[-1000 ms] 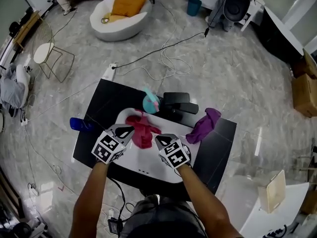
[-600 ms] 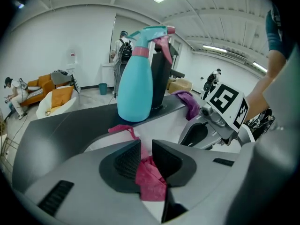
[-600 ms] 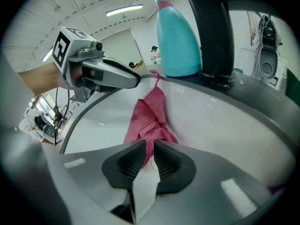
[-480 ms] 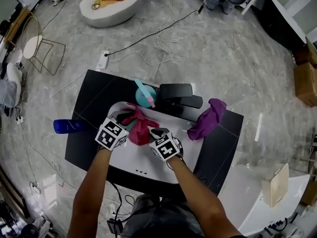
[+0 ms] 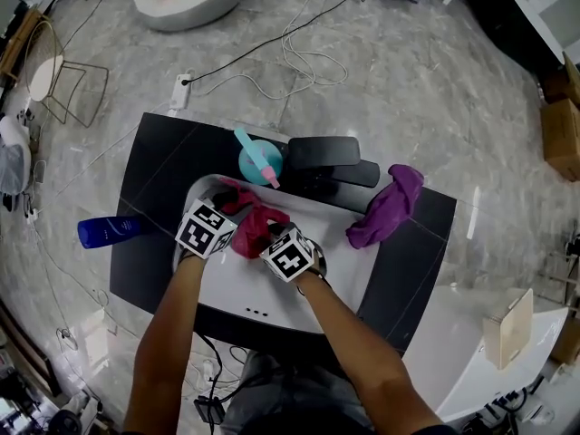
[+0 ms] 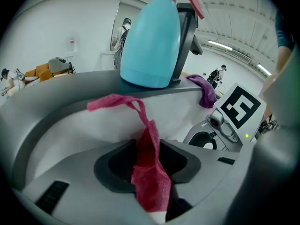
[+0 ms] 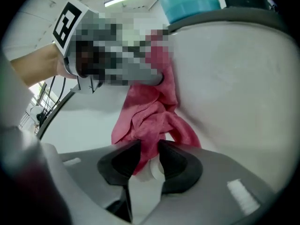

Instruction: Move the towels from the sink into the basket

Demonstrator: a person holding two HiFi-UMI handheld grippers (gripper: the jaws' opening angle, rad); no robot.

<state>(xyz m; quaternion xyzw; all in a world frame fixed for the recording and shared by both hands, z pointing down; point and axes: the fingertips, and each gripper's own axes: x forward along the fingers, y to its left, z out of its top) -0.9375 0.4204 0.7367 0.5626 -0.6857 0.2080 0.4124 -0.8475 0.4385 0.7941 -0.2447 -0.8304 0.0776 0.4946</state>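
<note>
Red towel (image 5: 250, 232); purple towel (image 5: 385, 208); teal spray bottle (image 5: 256, 160); white sink (image 5: 243, 285).

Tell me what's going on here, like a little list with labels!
Red towel: in the sink
Left gripper: jaws opening, towel between them
Right gripper: jaws opening, towel between them
Purple towel: on the counter, right of sink
Spray bottle: upright behind the sink
Blue bottle: lying at counter's left edge
Basket: not in view
</note>
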